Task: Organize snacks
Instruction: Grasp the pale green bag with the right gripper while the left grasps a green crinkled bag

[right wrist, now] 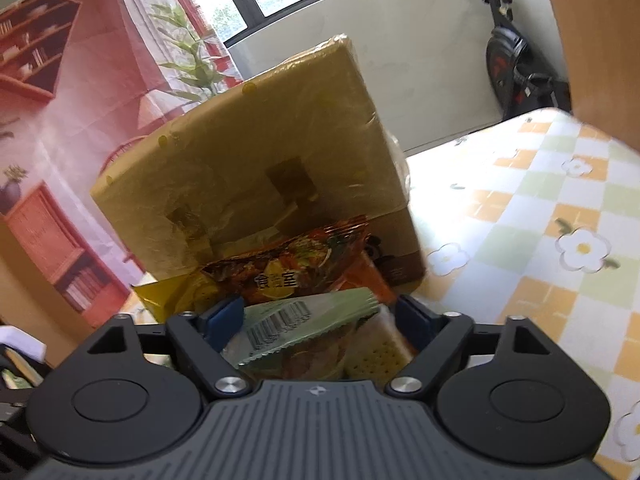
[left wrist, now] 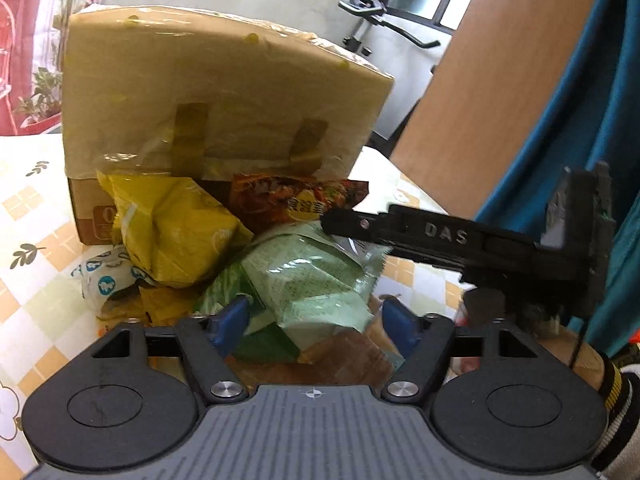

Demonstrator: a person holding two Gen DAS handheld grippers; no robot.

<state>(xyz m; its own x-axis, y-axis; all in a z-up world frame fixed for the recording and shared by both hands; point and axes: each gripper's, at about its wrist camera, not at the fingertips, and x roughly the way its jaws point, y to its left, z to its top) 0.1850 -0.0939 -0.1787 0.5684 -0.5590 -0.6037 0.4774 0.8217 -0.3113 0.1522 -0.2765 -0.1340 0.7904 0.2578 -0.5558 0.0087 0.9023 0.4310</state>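
Before the taped cardboard box (left wrist: pixel 224 92), a pale-green crinkled snack packet (left wrist: pixel 304 280) is being straddled by both tongs (left wrist: pixel 312 316) (right wrist: pixel 320 316) — neither visibly clenched — so a two-sided pull may tear it.

Both wrist views close, tilted down over snack pile (left wrist: pixel 248 264), facing shared cardboard box (right wrist: pixel 256 168) beyond

Table (right wrist: pixel 520 240) w/ checked flower cloth is carrying a taped cardboard box (left wrist: pixel 216 92), sitting beyond my fingers; snack packets (left wrist: pixel 176 232) are lying heaped btwn my fingers & the box.
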